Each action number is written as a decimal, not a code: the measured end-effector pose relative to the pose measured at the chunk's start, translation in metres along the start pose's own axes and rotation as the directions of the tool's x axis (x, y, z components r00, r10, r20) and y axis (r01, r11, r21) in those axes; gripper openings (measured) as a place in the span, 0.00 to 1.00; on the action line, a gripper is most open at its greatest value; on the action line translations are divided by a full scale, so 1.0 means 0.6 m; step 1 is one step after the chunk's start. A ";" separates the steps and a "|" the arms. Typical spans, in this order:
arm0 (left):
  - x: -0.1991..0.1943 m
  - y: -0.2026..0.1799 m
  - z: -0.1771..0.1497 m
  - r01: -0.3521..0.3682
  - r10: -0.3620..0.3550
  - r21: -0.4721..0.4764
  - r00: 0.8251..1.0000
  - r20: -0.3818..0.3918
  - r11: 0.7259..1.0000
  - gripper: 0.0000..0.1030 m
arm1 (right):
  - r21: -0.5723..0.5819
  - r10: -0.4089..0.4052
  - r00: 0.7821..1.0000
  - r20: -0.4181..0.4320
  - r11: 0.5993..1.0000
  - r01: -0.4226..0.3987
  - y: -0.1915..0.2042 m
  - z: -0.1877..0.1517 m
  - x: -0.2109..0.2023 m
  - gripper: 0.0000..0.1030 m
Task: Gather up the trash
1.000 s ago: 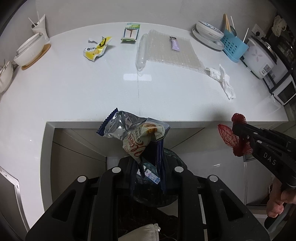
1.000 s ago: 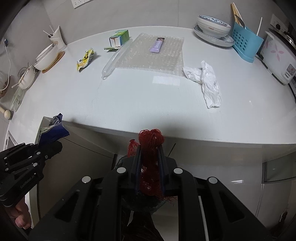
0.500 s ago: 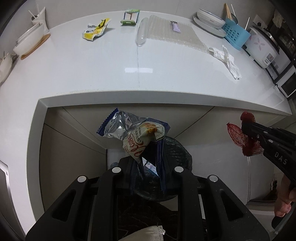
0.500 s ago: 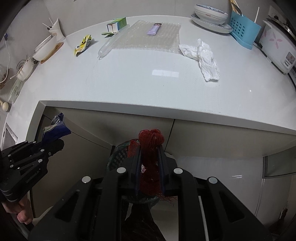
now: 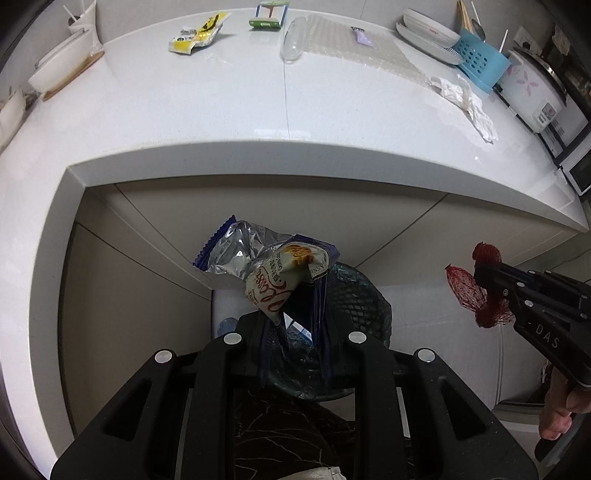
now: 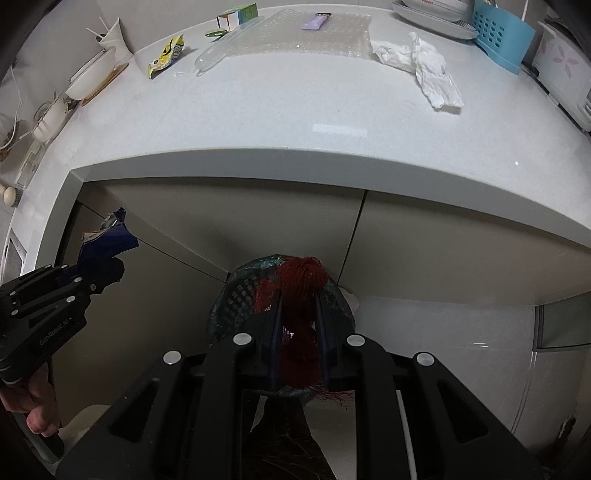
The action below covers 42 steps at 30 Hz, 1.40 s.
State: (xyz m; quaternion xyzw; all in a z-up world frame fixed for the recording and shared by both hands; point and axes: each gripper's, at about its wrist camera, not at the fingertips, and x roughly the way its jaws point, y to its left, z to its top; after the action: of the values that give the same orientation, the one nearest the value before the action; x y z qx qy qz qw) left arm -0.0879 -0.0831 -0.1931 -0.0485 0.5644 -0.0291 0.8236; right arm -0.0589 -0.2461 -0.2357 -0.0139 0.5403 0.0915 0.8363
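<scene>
My left gripper [image 5: 293, 314] is shut on a crumpled silver and blue snack wrapper [image 5: 273, 264] and holds it above a dark mesh trash bin [image 5: 351, 306] on the floor below the counter. My right gripper [image 6: 298, 314] is shut on a red net bag [image 6: 300, 280], right over the same bin [image 6: 236, 299]. The right gripper and red net also show at the right of the left wrist view [image 5: 476, 284]. The left gripper and wrapper show at the left of the right wrist view [image 6: 107, 247].
On the white counter [image 5: 258, 110] lie a yellow wrapper [image 5: 195, 35], a green carton [image 5: 267, 14], a bubble wrap sheet [image 5: 351, 48] with a purple packet [image 5: 362, 35], and crumpled white paper [image 5: 469, 103]. Bowls stand at left, plates, a blue rack and a rice cooker at right.
Both grippers have dropped below the counter edge with their loads. The counter top has receded upward in both views and the bin sits closer under the fingers.
</scene>
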 end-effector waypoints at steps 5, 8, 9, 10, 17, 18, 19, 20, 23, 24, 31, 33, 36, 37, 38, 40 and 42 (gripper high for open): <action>0.019 0.002 -0.009 -0.004 0.004 -0.004 1.000 -0.010 1.000 0.19 | -0.005 0.013 1.000 -0.020 1.000 -0.013 0.000 -0.007 0.022 0.15; 0.034 0.004 -0.015 -0.004 0.004 -0.011 1.000 -0.024 1.000 0.19 | -0.002 0.015 1.000 -0.023 1.000 -0.015 0.000 -0.007 0.033 0.15; 0.037 0.006 -0.018 -0.003 0.003 -0.014 1.000 -0.027 1.000 0.19 | -0.005 0.015 1.000 -0.023 1.000 -0.015 -0.001 -0.008 0.036 0.15; 0.042 0.007 -0.020 -0.003 0.002 -0.018 1.000 -0.030 1.000 0.19 | -0.009 0.011 1.000 -0.024 1.000 -0.012 0.000 -0.009 0.042 0.15; 0.072 0.011 -0.038 0.009 -0.010 -0.022 0.999 -0.046 1.000 0.19 | -0.018 0.011 0.998 -0.062 1.000 -0.012 0.003 -0.018 0.088 0.16; 0.075 0.012 -0.038 0.012 -0.013 -0.025 0.999 -0.044 1.000 0.19 | -0.026 0.016 0.998 -0.068 1.000 -0.018 0.006 -0.019 0.095 0.16; 0.078 0.015 -0.038 0.016 -0.017 -0.030 0.999 -0.042 0.999 0.19 | -0.033 0.023 0.997 -0.074 0.999 -0.026 0.008 -0.019 0.102 0.16; 0.080 0.016 -0.039 0.016 -0.017 -0.033 0.999 -0.041 0.999 0.19 | -0.045 0.024 0.997 -0.079 0.999 -0.027 0.012 -0.019 0.109 0.16; 0.086 0.019 -0.039 0.013 -0.014 -0.035 0.999 -0.041 0.999 0.19 | -0.063 0.027 0.996 -0.082 0.997 -0.032 0.019 -0.023 0.122 0.16; 0.089 0.018 -0.039 0.012 -0.013 -0.033 0.999 -0.043 0.999 0.19 | -0.067 0.026 0.996 -0.088 0.997 -0.032 0.021 -0.024 0.127 0.16; 0.096 0.020 -0.040 0.011 -0.014 -0.041 0.998 -0.060 0.999 0.19 | -0.090 0.031 0.993 -0.116 0.995 -0.042 0.032 -0.028 0.151 0.22; 0.099 0.022 -0.037 0.008 -0.011 -0.047 0.998 -0.067 0.999 0.19 | -0.099 0.037 0.992 -0.120 0.994 -0.049 0.035 -0.024 0.155 0.22; 0.103 0.020 -0.039 0.006 -0.009 -0.043 0.998 -0.066 0.999 0.19 | -0.100 0.044 0.992 -0.118 0.993 -0.056 0.034 -0.025 0.155 0.24; 0.104 0.020 -0.039 0.005 -0.008 -0.044 0.998 -0.068 0.999 0.19 | -0.103 0.045 0.992 -0.119 0.993 -0.058 0.033 -0.026 0.156 0.28; 0.105 0.018 -0.040 0.005 -0.008 -0.045 0.998 -0.070 0.999 0.19 | -0.105 0.045 0.992 -0.118 0.993 -0.058 0.034 -0.026 0.156 0.30; 0.108 0.017 -0.040 0.005 -0.008 -0.047 0.997 -0.073 0.999 0.19 | -0.104 0.049 0.992 -0.115 0.993 -0.061 0.036 -0.028 0.157 0.39; 0.110 0.015 -0.041 0.005 -0.009 -0.050 0.997 -0.074 0.999 0.19 | -0.101 0.051 0.992 -0.112 0.993 -0.062 0.036 -0.028 0.156 0.48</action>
State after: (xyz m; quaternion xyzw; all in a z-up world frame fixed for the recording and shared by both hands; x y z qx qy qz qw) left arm -0.0874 -0.0820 -0.2641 -0.0701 0.5948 -0.0197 0.8006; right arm -0.0403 -0.2139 -0.3256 -0.0472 0.5801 0.1424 0.8006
